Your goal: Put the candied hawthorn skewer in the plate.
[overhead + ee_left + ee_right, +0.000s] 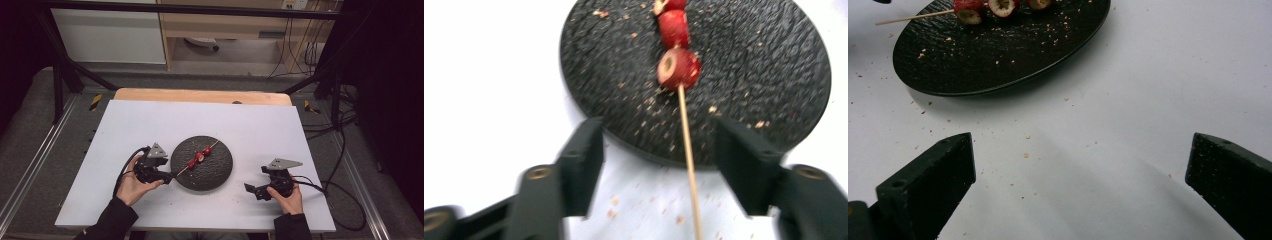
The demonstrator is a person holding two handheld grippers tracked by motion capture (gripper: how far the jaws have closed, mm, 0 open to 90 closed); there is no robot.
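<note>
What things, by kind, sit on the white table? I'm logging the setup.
Round black textured plate: 1
Thin wooden skewer: 1
Red fruit pieces on the skewer: 3
Black hand-held gripper, left and right: 2
Total: 7

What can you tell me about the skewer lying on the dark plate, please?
The skewer is a thin, pale wooden stick threaded with three red fruit pieces, the ends cut and showing pale cores. It lies flat across the round, black, rough-textured plate, its bare end sticking out over the plate's rim above the white table cover. That bare end passes between the open jaws of the left tongs, which do not press on it. Crumbs lie scattered around it.
</note>
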